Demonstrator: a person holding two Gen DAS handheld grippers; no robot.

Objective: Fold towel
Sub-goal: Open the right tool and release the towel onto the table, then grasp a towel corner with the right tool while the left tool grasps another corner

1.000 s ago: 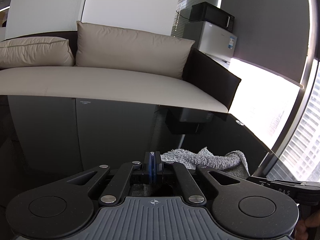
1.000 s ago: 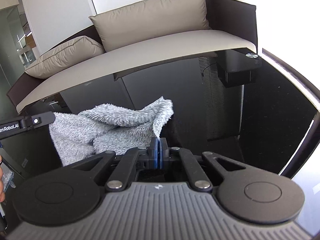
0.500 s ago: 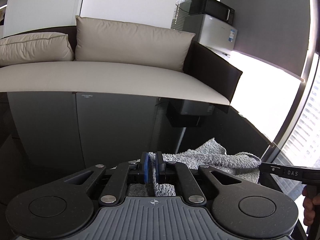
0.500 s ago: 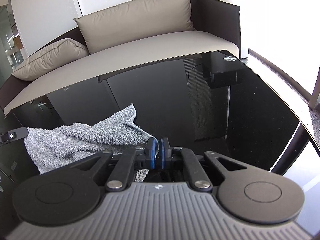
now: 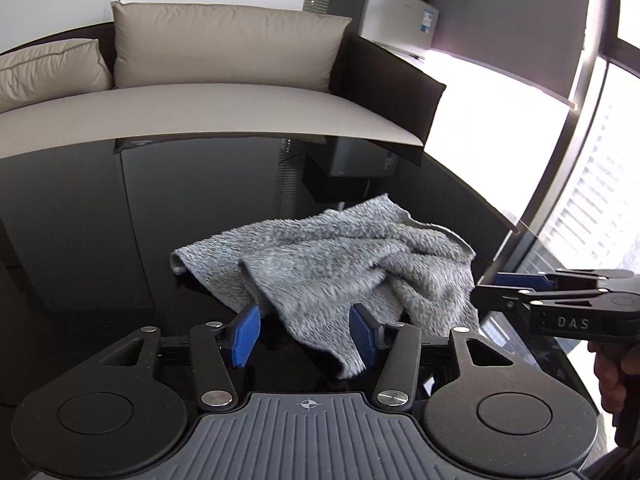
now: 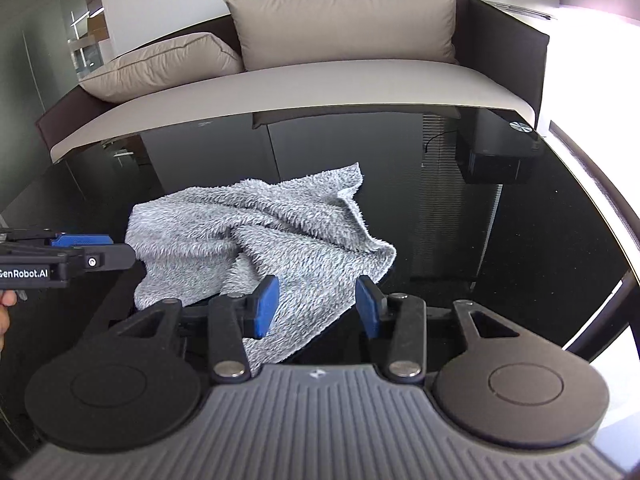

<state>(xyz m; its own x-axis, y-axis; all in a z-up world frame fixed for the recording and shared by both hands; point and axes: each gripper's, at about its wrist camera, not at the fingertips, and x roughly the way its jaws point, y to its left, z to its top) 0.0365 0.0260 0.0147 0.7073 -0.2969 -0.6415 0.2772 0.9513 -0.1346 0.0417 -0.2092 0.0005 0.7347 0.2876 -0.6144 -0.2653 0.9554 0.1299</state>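
**Towel lying loose and rumpled on the black table, both grippers parting**

Towel (image 5: 332, 268): grey, fluffy pile, crumpled in a heap with several overlapping folds, not flat. One corner sticks up and away toward the table's far edge; another flap trails down toward the near edge. It sits on the glossy black table (image 5: 120, 220), toward the right-hand edge, where the window light comes in. The glass reflects the sofa (image 5: 224, 96) that stands behind the far edge.

Left gripper (image 5: 305, 338): jaws partway apart and opening. The near flap of the towel hangs into the gap, close by the right-hand blue pad (image 5: 362, 338); pads are not pressing on it.

Right gripper (image 6: 317, 306): jaws likewise partway apart and opening. Towel cloth lies between and under them, against the left-hand blue pad (image 6: 266, 306), not clamped.

In each wrist view the other gripper shows side-on at the towel's edge, with part of a hand (image 5: 612, 376) behind it.
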